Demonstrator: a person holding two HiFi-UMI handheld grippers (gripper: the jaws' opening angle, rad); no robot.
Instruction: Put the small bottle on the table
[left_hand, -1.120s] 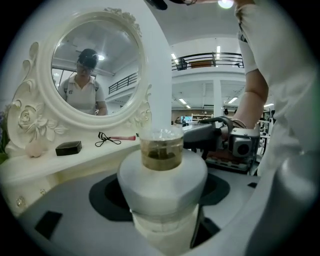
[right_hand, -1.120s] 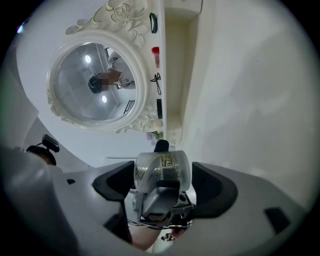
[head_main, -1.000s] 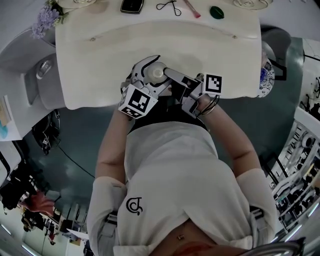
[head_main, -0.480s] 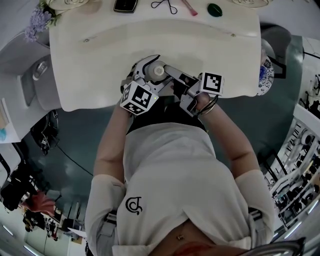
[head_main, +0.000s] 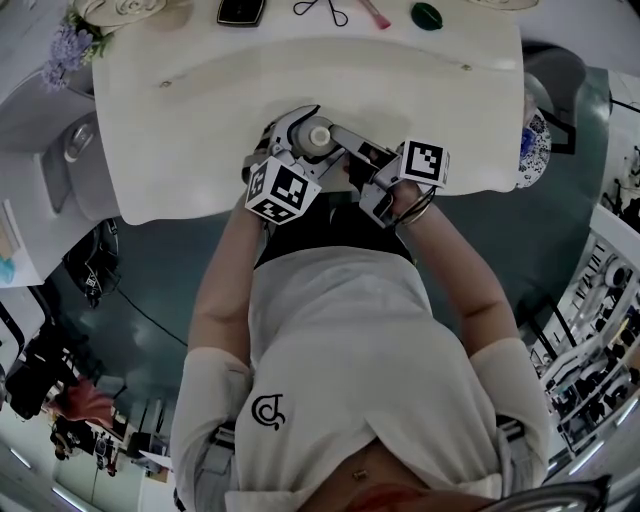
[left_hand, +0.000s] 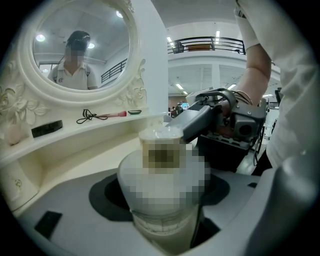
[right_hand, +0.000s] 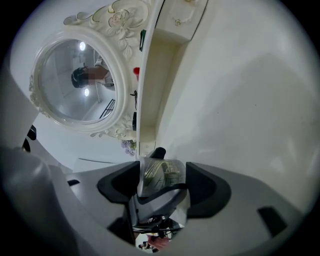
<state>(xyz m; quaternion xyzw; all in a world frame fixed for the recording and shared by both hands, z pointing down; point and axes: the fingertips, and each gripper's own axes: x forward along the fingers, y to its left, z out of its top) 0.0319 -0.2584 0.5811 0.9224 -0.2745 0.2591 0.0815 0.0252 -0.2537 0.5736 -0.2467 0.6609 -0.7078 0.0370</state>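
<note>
The small white bottle stands upright over the near edge of the white dressing table. My left gripper is shut on its body, and in the left gripper view the bottle fills the gap between the jaws. My right gripper reaches in from the right, and one of its fingers lies against the bottle's top. In the right gripper view the bottle's top sits between the two pads, which touch it on both sides.
A black phone, a black looped cord and a green lid lie along the table's back shelf. An oval mirror stands behind. Purple flowers are at the far left, and a blue-and-white vase stands off the table's right end.
Both grippers and the bottle have shifted slightly farther over the table. The right gripper's jaws have come in onto the bottle's top.
</note>
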